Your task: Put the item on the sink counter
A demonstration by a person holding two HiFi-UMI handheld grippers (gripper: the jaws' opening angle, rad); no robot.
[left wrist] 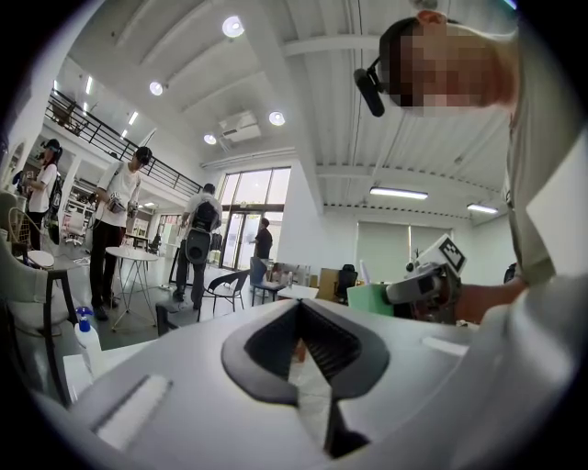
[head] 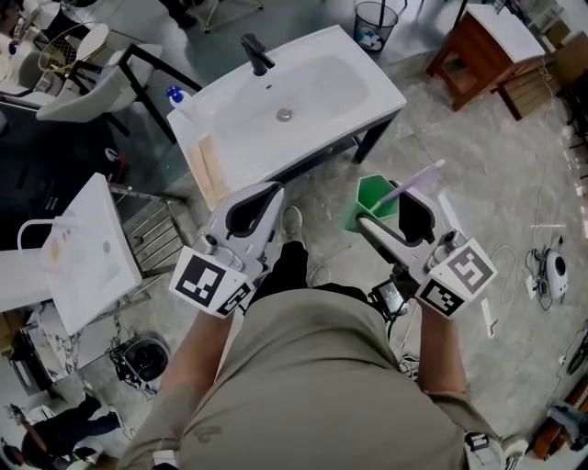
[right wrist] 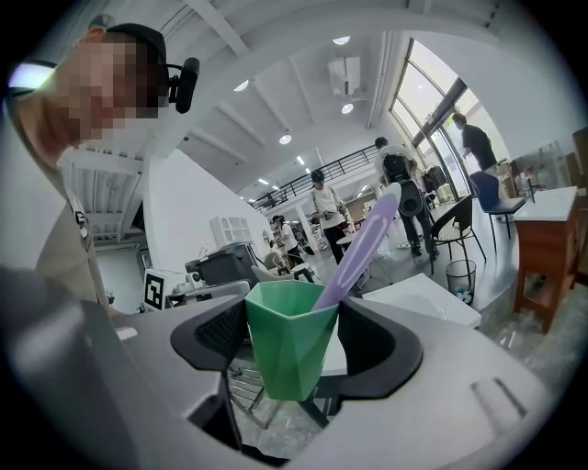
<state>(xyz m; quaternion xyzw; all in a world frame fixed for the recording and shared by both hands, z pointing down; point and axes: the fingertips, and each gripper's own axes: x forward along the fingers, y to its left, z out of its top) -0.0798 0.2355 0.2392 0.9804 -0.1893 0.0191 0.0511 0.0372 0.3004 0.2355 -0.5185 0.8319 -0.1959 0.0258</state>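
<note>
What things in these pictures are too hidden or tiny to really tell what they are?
- Purple stick, right gripper view: its lower end is hidden inside the green cup, so what it is stays unclear.
- Bin, head view: its contents are too small to name.
- Blue-capped bottle at the edge of the sink, head view: too small to read any label.

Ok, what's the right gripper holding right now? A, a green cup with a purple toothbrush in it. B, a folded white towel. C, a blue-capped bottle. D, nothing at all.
A: in the right gripper view, the right gripper has its jaws pressed on either side of the green cup, with the purple toothbrush leaning out of it.
</note>
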